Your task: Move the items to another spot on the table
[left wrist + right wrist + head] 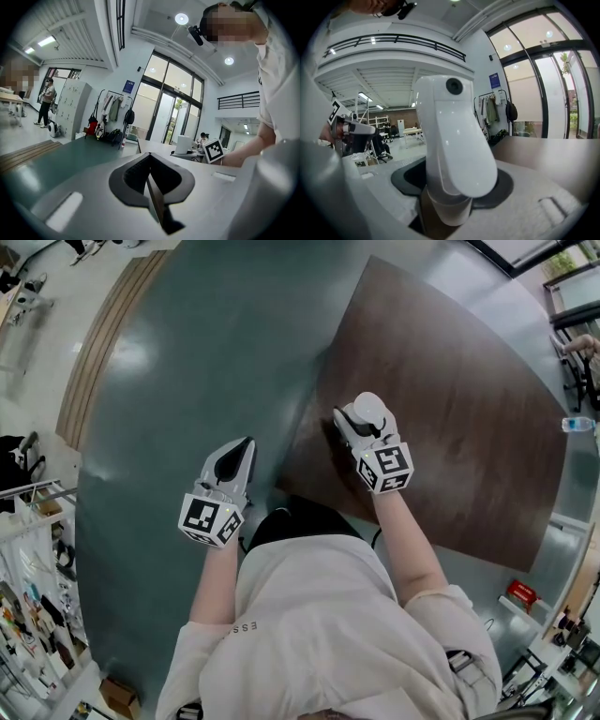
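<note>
The right claw (pixel 356 423) gripped the white item (pixel 370 407), long axis along the jaws toward 11 o'clock, over the table's (pixel 450 381) left edge; the shut, empty left claw (pixel 242 448) hung at its 8 o'clock.

Left tool (pixel 151 178) closed; right tool (pixel 361 425) clamps white device (pixel 454 140).

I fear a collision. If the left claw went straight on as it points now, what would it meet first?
Nothing near, it seems. The left claw, shut and empty, points over the green floor, close beside the table's edge. Only the window wall far off lies ahead; depth is unclear.
</note>
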Demonstrator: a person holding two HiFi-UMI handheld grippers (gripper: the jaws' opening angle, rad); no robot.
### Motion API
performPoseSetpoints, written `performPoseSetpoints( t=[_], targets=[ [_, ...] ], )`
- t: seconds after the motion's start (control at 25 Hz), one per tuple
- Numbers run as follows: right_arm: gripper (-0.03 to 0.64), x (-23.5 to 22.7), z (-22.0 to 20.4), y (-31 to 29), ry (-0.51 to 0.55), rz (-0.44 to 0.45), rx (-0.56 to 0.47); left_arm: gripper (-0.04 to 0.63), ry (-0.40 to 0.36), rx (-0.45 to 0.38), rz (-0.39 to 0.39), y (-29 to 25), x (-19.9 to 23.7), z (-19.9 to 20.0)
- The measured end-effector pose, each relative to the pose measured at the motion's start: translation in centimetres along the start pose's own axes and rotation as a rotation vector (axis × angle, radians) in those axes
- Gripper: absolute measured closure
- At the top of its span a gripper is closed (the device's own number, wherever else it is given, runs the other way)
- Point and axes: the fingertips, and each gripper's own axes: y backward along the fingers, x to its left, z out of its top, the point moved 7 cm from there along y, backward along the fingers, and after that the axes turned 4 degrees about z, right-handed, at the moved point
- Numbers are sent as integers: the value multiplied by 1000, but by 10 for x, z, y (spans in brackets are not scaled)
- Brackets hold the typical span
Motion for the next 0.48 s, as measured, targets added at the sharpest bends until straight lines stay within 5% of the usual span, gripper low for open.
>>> performPoseSetpoints(
  t=[0.28,0.48],
  targets=[
    [275,12,5,6,7,-86,12,578,2,17,-43,15,10,7],
    [275,32,23,42,-5,-171,-20,578,-8,19,-101,31,-2,19]
  ],
)
